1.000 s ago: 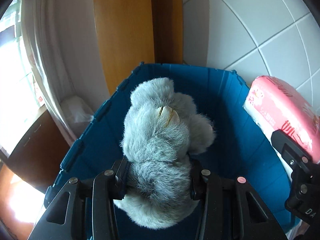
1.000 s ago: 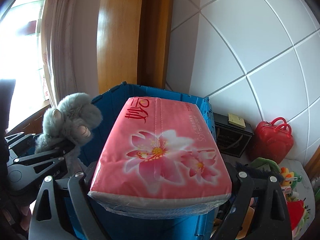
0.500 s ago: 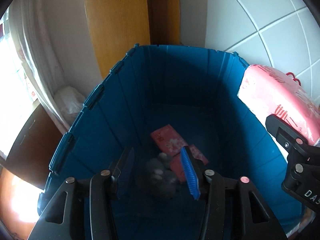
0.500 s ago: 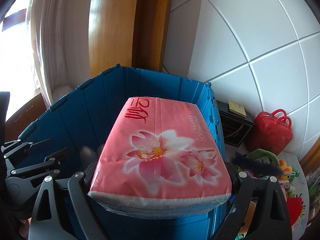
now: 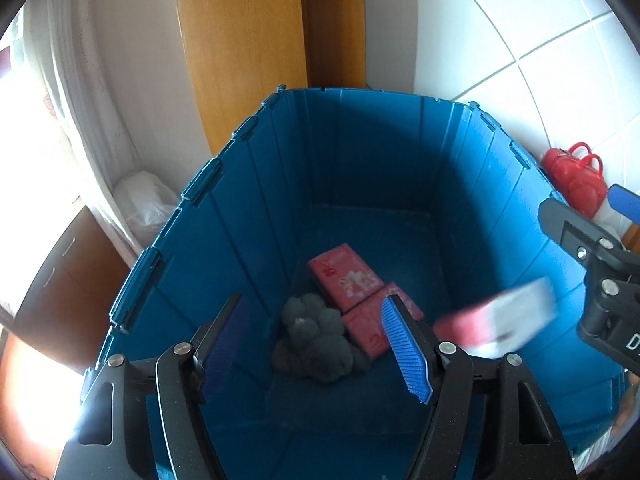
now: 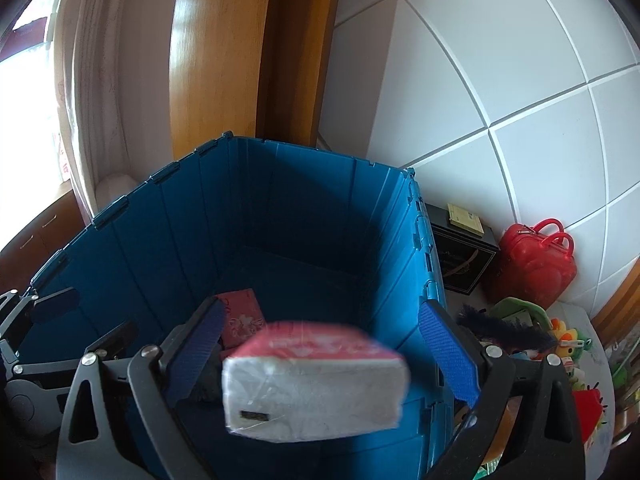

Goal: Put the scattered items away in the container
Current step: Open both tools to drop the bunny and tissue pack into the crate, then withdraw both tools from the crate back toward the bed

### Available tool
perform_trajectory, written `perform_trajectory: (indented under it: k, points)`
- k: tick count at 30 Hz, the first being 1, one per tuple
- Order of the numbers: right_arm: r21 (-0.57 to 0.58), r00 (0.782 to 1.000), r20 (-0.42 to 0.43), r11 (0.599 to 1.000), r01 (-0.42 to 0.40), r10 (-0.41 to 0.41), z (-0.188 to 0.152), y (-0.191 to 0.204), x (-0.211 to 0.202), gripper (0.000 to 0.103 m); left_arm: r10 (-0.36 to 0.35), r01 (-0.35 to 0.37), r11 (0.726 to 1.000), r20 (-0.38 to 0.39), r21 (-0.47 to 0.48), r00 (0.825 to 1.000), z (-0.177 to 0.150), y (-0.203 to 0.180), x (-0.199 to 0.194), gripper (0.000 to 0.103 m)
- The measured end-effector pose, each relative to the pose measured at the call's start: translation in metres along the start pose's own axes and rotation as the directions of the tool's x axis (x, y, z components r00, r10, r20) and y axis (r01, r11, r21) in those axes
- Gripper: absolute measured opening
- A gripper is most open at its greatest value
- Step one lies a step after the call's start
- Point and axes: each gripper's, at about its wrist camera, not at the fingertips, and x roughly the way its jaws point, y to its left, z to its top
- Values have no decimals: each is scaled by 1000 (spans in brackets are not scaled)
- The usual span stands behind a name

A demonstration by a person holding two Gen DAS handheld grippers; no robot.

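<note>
A deep blue crate (image 5: 256,216) (image 6: 160,240) fills both views. The grey plush toy (image 5: 316,340) lies on its floor next to two pink tissue packs (image 5: 344,282); one pack shows in the right wrist view (image 6: 242,318). My left gripper (image 5: 316,340) is open and empty above the crate's near side. My right gripper (image 6: 320,352) is open. A pink and white tissue pack (image 6: 314,380) is blurred in mid-air between its fingers, free of both pads; it also shows in the left wrist view (image 5: 500,324), inside the crate's right side.
A red toy bag (image 6: 538,266) and a black box (image 6: 460,256) stand right of the crate by the tiled wall. Several colourful toys (image 6: 568,340) lie at the far right. A wooden door frame (image 5: 240,60) and a curtain (image 5: 80,100) are behind.
My left gripper opened and the grey plush toy fell to the crate floor. My right gripper has just opened and the large tissue pack is dropping into the crate.
</note>
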Motion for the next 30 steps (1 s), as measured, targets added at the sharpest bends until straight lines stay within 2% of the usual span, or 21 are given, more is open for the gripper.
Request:
perform_trajectory:
  k: [9, 12, 21, 30]
  points:
    - [-7, 1000, -5, 1000, 8, -8, -8, 2, -10, 99, -3, 3, 1000, 5, -5, 1000, -12, 4, -8, 75]
    - [-5, 1000, -8, 1000, 7, -7, -12, 2, -13, 99, -2, 2, 1000, 9, -9, 1000, -17, 4, -14, 80]
    - [-5, 1000, -5, 1000, -7, 7, -31, 1, -37, 99, -17, 18, 1000, 21, -24, 1000, -37, 2, -34, 82]
    - [-12, 1000, 21, 1000, -16, 16, -57, -12, -72, 100, -14, 17, 999, 76, -41, 997, -57, -16, -70, 84]
